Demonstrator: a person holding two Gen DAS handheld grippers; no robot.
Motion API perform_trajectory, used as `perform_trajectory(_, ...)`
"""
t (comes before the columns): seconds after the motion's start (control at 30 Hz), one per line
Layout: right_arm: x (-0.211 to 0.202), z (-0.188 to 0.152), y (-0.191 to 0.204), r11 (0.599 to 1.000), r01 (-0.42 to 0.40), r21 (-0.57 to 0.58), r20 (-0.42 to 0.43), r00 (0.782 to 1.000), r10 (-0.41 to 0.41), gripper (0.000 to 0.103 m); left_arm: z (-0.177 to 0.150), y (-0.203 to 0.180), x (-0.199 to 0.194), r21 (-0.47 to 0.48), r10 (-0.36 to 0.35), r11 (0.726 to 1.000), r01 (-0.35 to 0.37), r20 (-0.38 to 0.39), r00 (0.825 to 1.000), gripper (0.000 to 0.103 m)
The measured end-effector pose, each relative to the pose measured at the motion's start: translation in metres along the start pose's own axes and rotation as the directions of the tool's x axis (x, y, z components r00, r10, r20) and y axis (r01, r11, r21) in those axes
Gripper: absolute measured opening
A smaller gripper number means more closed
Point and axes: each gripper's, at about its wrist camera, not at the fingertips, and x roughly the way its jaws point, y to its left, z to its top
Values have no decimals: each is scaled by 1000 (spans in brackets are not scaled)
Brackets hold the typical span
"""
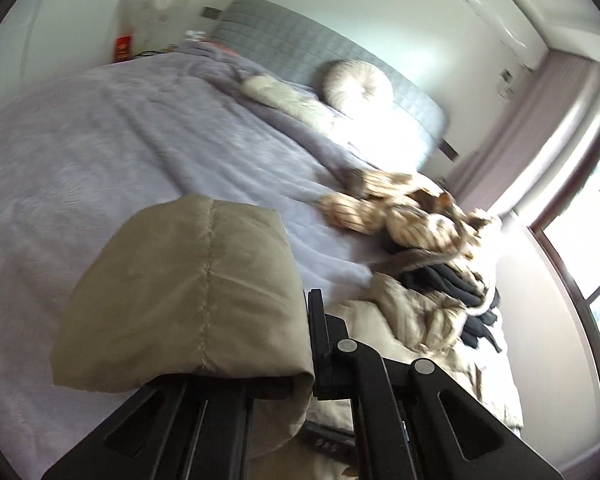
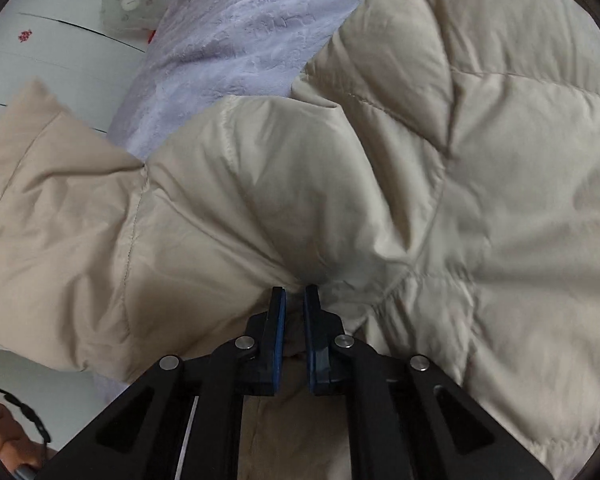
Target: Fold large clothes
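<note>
A beige quilted down jacket (image 2: 440, 184) lies spread over the lilac bed cover (image 2: 240, 40) and fills the right wrist view. My right gripper (image 2: 295, 294) is shut on a pinch of its fabric where the sleeve meets the body. In the left wrist view my left gripper (image 1: 300, 320) is shut on the jacket's sleeve end (image 1: 188, 300), which is lifted above the bed and covers the left finger; only the right finger (image 1: 318, 336) shows.
A pile of other clothes (image 1: 420, 240), striped, dark and beige, lies at the bed's right side near the window (image 1: 588, 240). Pillows (image 1: 358, 84) and a grey headboard (image 1: 300, 40) are at the far end. A fan (image 1: 160, 4) stands by the wall.
</note>
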Motion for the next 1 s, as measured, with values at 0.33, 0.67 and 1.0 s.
perform_trajectory(0.33,-140,-29,-100,983,168,69,203,963,-179,8,-87,-193,98,343,-68,929,135,-200,977,7)
perform_trajectory(0.67,-177,-38,-195,935,254,247,225,924,-311,8,-198,-225,171,544,196,839,18,-333,922,55)
perform_trajectory(1.0,-182,-6,-130,932,356,73,332,872,-359,89,-136,-180,82,487,128,873,25,-278,952,86)
